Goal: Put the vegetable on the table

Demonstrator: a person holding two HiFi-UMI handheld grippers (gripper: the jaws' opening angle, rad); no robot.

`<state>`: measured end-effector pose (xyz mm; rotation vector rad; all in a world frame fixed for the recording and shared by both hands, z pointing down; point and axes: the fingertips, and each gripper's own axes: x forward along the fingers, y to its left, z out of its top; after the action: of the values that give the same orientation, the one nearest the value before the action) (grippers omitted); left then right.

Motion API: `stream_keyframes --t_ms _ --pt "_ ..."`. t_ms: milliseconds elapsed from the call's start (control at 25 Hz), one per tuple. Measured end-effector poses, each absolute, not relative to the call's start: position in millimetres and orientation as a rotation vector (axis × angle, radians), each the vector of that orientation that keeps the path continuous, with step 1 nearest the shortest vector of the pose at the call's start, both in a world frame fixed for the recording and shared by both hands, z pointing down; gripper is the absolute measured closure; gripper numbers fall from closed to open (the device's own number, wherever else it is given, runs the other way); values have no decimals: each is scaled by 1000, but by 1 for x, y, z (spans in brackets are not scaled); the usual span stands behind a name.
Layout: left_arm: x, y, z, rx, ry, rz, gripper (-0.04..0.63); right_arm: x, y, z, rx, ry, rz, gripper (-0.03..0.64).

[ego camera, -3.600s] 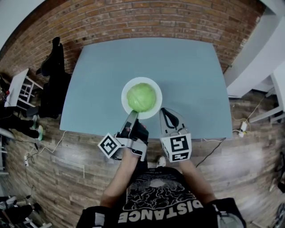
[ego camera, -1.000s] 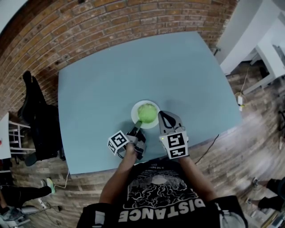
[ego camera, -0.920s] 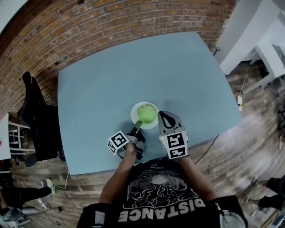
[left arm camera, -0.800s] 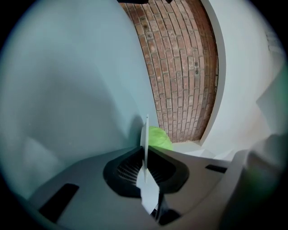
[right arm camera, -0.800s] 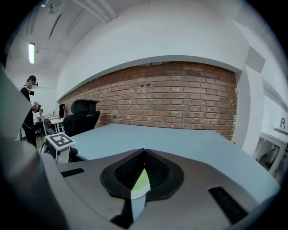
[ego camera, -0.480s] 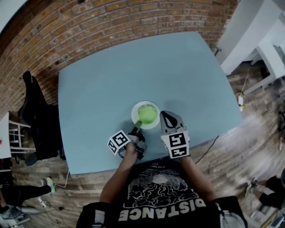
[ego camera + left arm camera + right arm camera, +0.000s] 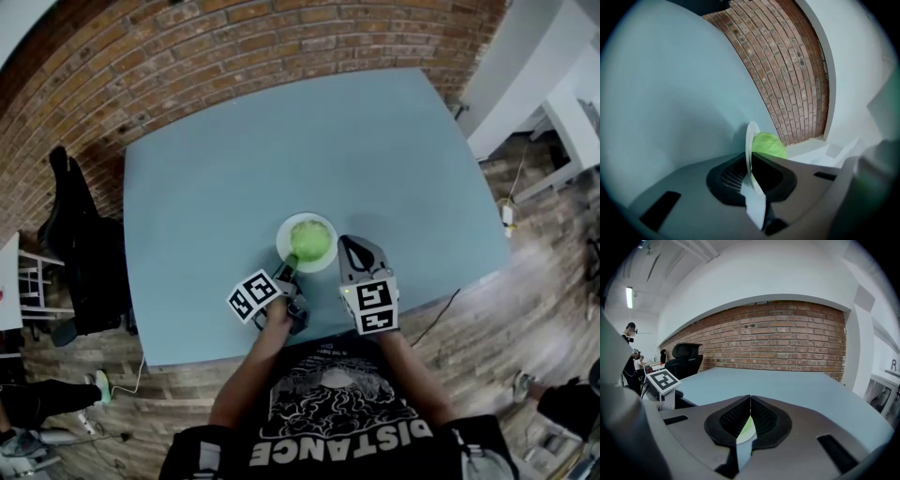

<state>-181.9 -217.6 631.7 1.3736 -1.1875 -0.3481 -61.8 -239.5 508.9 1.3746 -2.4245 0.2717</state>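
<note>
Head view: a green cabbage rests on a white plate near the front edge of the blue-grey table. Left gripper is clamped on the plate's near rim. Right gripper is just beside the plate, jaws together, nothing held.

You have one green vegetable and one white plate, both close to the near edge of the one surface. You hold two claws: one left claw and one right claw. One black chair stands beyond the surface's left edge.
</note>
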Motion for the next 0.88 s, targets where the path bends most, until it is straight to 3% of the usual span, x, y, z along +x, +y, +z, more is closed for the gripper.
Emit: stream_keyframes --t_ms 880 --pt "-195 -217 641 1412 -1407 35 529 -57 -234 515 1382 -2412 298 607"
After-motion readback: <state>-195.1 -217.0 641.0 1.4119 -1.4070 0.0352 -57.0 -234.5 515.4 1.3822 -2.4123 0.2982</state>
